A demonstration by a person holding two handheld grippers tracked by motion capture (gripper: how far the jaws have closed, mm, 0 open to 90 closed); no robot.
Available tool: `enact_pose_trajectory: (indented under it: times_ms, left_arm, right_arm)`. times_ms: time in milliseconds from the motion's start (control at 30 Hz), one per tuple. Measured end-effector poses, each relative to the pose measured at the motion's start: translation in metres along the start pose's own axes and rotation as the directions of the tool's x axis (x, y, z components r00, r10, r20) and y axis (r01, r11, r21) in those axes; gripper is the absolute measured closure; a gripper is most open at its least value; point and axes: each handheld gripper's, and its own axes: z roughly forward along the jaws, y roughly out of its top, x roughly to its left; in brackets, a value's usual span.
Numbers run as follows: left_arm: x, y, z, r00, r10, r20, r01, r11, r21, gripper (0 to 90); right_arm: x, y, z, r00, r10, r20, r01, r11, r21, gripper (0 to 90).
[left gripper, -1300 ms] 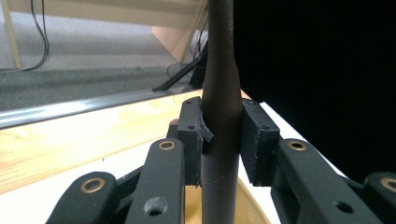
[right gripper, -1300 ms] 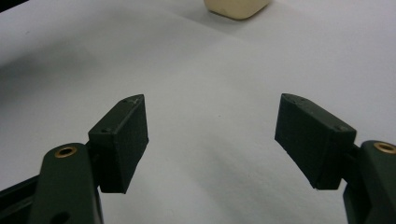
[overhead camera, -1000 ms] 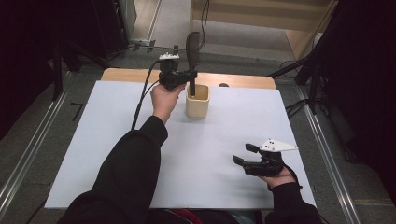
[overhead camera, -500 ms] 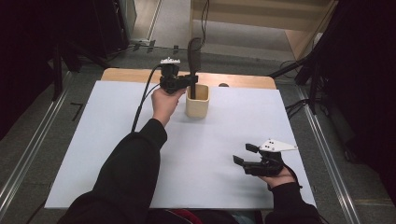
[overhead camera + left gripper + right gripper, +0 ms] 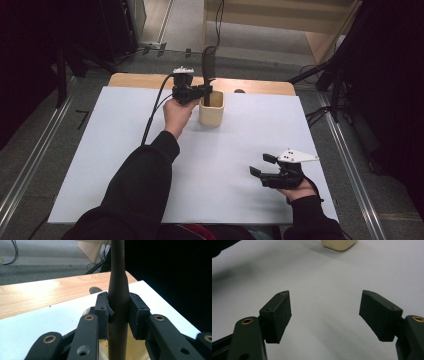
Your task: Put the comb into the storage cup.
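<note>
The left gripper (image 5: 204, 93) is up near the far edge of the counter (image 5: 125, 165), just over the cream cup (image 5: 211, 109) that stands on the white sheet a little back from the bare wooden strip along that edge. Its fingers (image 5: 101, 312) are pinching the dark handle of an upright utensil (image 5: 207, 65): in the left gripper view the two black pads press on either side of the round, dark brown shaft (image 5: 118, 290), which rises straight up past the top of the frame and runs down between the jaws into the cup's pale opening below. In the high view the utensil's lower end sits inside the cup while its upper part stands well above the gripper. What kind of utensil it is cannot be told from these views. The right gripper (image 5: 260, 166) rests low on the counter near the near right corner, well apart from the cup, held in the person's hand with its grey plate on top. Its fingers (image 5: 277, 315) are spread wide with nothing between them but the white sheet, and the cup's base (image 5: 338, 244) shows far ahead of them.
</note>
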Motion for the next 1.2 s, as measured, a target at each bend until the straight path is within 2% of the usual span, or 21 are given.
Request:
enact_pose_trajectory:
  times_ms: [267,400,600,667,700,733,800,933,1033,1100,1200]
  left_arm:
    - [0.002,-0.006,0.0,1.0,0.003,0.007,-0.003,1.0,-0.009,72.4]
    - [0.002,-0.01,0.003,1.0,0.007,0.005,-0.007,0.9999,0.01,72.4]
    - [-0.003,-0.012,0.004,0.9992,0.041,0.001,-0.041,0.9986,0.034,72.3]
    - [-0.004,-0.012,0.001,0.9987,0.051,-0.004,-0.051,0.9983,0.029,71.5]
    - [-0.004,-0.012,-0.001,0.9984,0.057,0.001,-0.057,0.9983,0.014,65.4]
    - [-0.004,-0.011,-0.003,0.9979,0.065,-0.002,-0.065,0.9979,0.001,55.6]
    - [-0.002,-0.009,-0.009,0.9974,0.069,-0.021,-0.069,0.9976,-0.005,40.0]
    - [0.006,-0.008,-0.019,0.9998,0.021,0.003,-0.021,0.9998,0.006,34.7]
    - [0.01,-0.008,-0.026,0.9999,-0.002,0.015,0.002,1.0,-0.004,34.4]
    - [0.012,-0.01,-0.029,0.9993,-0.026,0.028,0.026,0.9997,0.006,34.4]
    - [0.012,-0.012,-0.033,0.9997,-0.01,0.023,0.01,0.9998,0.017,34.5]
  right_arm:
    - [-0.001,0.0,0.002,1.0,-0.001,0.0,0.001,1.0,0.004,23.8]
    - [0.0,0.001,0.002,1.0,-0.004,-0.004,0.004,1.0,0.001,23.8]
    - [0.0,0.001,0.001,1.0,-0.005,-0.003,0.005,1.0,-0.001,23.8]
    - [0.0,0.001,0.001,1.0,-0.007,-0.003,0.007,1.0,0.003,23.8]
    - [0.0,0.0,0.001,1.0,-0.007,-0.003,0.007,1.0,0.001,23.9]
    - [0.0,0.0,0.001,1.0,-0.006,-0.002,0.006,1.0,0.002,23.9]
    - [0.0,0.001,0.001,1.0,0.001,0.0,-0.001,1.0,0.002,23.8]
    - [0.001,0.001,0.001,1.0,-0.009,-0.005,0.009,1.0,0.001,23.8]
    - [0.002,0.001,0.002,0.9999,-0.008,-0.007,0.008,1.0,0.001,23.8]
    - [0.003,0.001,0.002,0.9999,-0.009,-0.006,0.009,1.0,0.003,23.8]
    - [0.003,0.001,0.002,1.0,-0.007,-0.005,0.007,1.0,0.006,23.8]
